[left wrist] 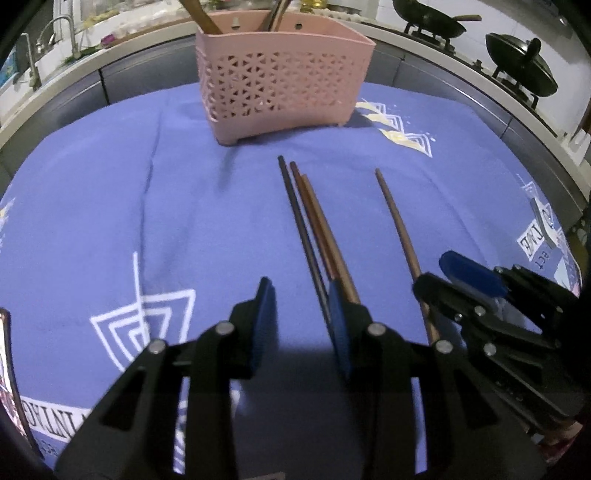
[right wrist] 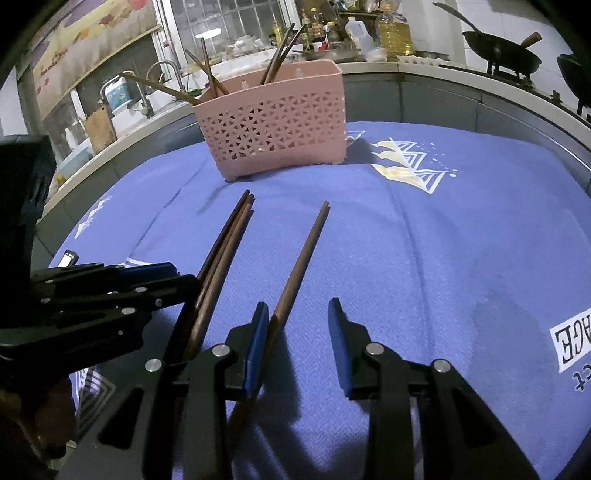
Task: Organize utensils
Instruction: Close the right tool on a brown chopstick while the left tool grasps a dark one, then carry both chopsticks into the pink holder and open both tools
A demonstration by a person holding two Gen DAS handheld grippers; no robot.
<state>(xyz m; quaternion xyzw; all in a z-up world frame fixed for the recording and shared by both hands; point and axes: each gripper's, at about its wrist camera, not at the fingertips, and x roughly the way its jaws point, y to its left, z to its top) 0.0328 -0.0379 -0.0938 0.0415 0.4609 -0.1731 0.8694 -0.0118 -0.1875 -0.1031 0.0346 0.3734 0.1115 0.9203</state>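
Note:
A pink perforated utensil basket [left wrist: 280,81] stands at the far side of the blue cloth, with chopsticks and a wooden handle sticking out; it also shows in the right wrist view [right wrist: 275,129]. Three chopsticks lie bunched together [left wrist: 310,221] [right wrist: 221,254], and a single chopstick [left wrist: 397,221] [right wrist: 303,254] lies to their right. My left gripper [left wrist: 301,295] is open, low over the cloth, its right finger beside the bunch. My right gripper [right wrist: 297,310] is open, its left finger beside the single chopstick. Each gripper appears in the other's view [left wrist: 461,280] [right wrist: 147,280].
The blue patterned cloth [left wrist: 110,221] covers the table. Behind it runs a kitchen counter with a sink and tap [right wrist: 162,74], bottles [right wrist: 391,33], and black woks on a stove [left wrist: 432,22] [right wrist: 498,48].

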